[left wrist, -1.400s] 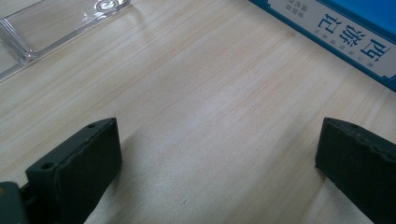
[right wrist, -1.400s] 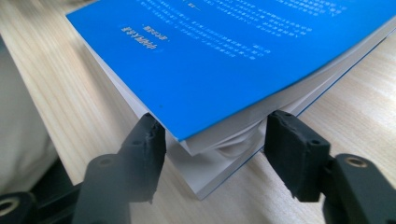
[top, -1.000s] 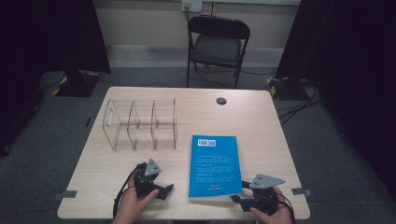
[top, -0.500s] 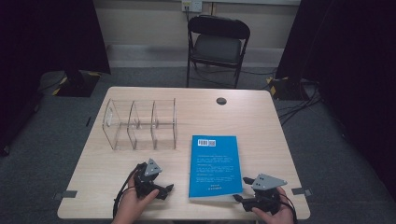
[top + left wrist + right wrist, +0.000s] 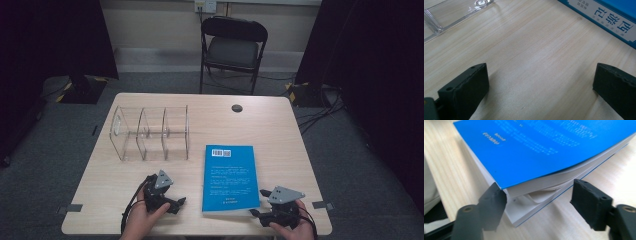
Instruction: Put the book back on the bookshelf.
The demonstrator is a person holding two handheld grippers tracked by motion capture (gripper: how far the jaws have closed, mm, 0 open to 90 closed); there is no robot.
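Right gripper (image 5: pixel 256 214) jaws have just been closing a bit, w/ the blue book (image 5: pixel 229 176) corner between them, pages lifted, not pinched. Book is laid on table (image 5: pixel 280 130) front-right. Left gripper (image 5: pixel 181 201) jaws are spread, nothing held.

Book (image 5: pixel 544 152) cut off top/right; cover text blurred.

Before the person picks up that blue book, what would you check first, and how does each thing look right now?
1. Right gripper at the book's near corner: ok.
2. Its jaws have just been closing; pads pressing the book: not ok, one touches, the other stands apart.
3. Pages caught evenly: not ok, the cover and some pages have lifted.
4. Left gripper open over bare table: ok.
5. Clear rack has free slots: ok.
6. Grip will hold the whole book: cannot tell.
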